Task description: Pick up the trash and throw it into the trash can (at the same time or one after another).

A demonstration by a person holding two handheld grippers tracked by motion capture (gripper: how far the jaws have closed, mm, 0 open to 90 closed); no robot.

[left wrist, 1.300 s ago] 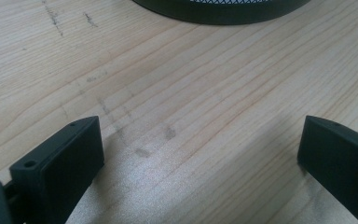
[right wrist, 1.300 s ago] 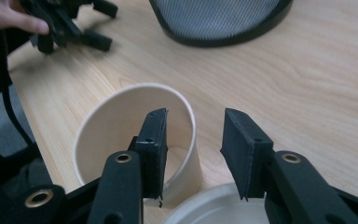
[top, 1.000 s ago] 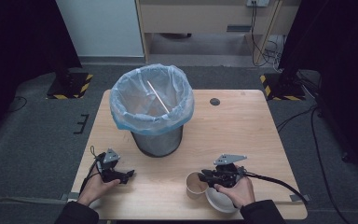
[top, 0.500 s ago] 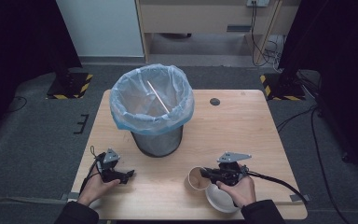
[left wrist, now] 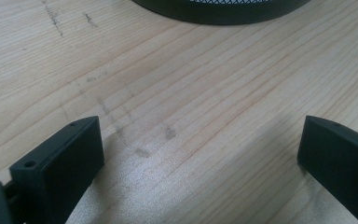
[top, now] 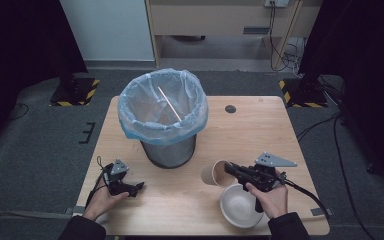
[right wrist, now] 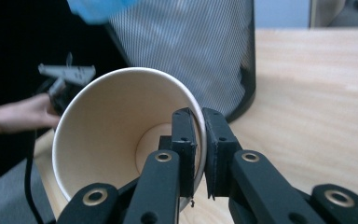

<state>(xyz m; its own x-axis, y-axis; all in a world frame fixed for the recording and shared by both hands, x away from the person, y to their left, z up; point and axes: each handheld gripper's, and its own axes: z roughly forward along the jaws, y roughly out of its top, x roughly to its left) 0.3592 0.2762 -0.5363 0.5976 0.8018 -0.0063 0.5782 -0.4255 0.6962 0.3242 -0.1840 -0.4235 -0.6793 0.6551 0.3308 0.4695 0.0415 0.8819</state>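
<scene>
Paper cup (right wrist: pixel 121 140) now pinched by its rim in the right gripper (right wrist: pixel 198 154) jaws, lifted off the table (top: pixel 260 130) since a second ago (lined bin (top: pixel 162 117) probably next); left gripper (left wrist: pixel 200 154) jaws wide, nothing held

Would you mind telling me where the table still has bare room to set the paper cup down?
The widest bare patch is the table's right rear, right of the bin and behind the right gripper. Another lies between the left gripper and the white bowl. It is crowded around bowl and paper cup.
</scene>
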